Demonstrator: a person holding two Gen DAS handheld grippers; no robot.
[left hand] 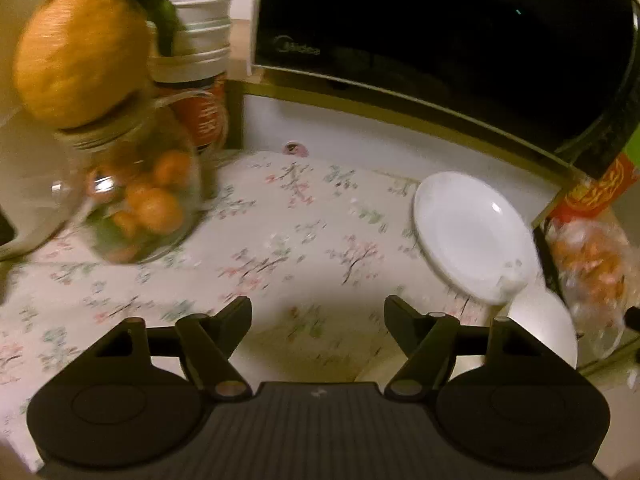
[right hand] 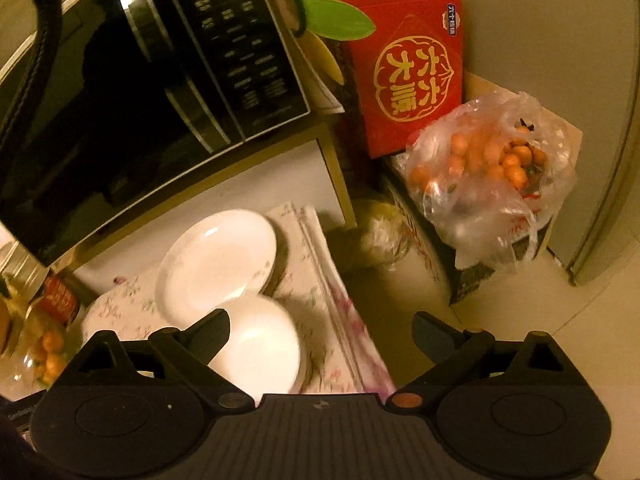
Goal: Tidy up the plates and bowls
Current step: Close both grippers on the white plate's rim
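A white plate (left hand: 472, 236) lies on the floral tablecloth (left hand: 280, 240) at the right, under the microwave shelf. It also shows in the right wrist view (right hand: 218, 260). A second white dish (right hand: 260, 344) sits just nearer, overlapping the plate's edge; in the left wrist view it (left hand: 544, 328) peeks out at the lower right. My left gripper (left hand: 318, 312) is open and empty above the cloth, left of the plates. My right gripper (right hand: 322, 332) is open and empty, its left finger over the near dish.
A black microwave (left hand: 440, 32) stands on a shelf at the back. A glass jar of small oranges (left hand: 140, 208) with an orange lid, and stacked cups (left hand: 204, 28), stand at left. A red box (right hand: 404, 64) and a bag of oranges (right hand: 488, 184) sit right of the table.
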